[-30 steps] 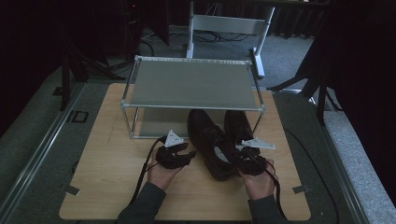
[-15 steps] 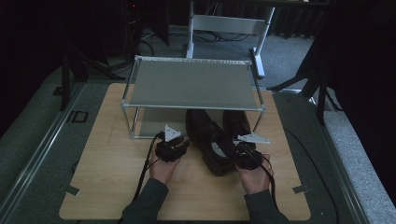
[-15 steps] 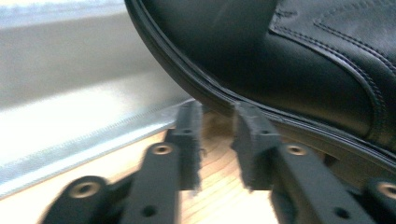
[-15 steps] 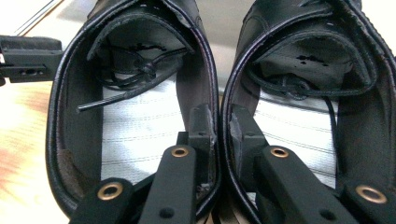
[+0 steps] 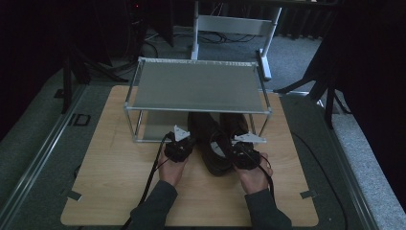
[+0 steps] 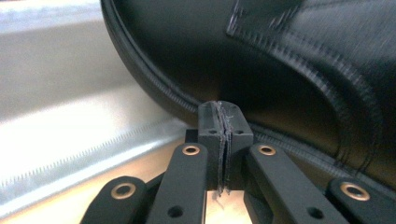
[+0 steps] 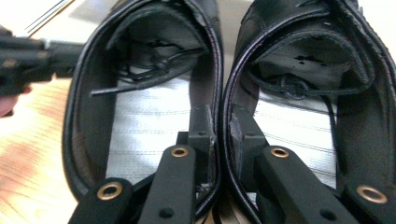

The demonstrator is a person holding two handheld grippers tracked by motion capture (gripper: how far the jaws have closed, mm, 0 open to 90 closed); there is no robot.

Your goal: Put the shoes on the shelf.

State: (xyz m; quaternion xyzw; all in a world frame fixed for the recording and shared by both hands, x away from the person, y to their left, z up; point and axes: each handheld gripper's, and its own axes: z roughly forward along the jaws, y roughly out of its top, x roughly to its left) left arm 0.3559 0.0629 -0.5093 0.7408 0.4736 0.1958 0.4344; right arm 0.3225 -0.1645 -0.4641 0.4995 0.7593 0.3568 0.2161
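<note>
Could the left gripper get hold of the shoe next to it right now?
Probably not as it stands. The left gripper has just closed its jaws on nothing, pads together, with the left shoe right ahead of the tips. Nothing blocks the way; it would need to open first.

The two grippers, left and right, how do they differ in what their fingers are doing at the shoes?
The left gripper has its fingers pressed together with nothing between them, its tip against the outer side of the left black leather shoe. The right gripper has its fingers closed on the two shoes' adjoining inner walls, one finger inside each shoe, left shoe and right black leather shoe. Both are shut, at the shoes in front of the metal shelf rack.
</note>
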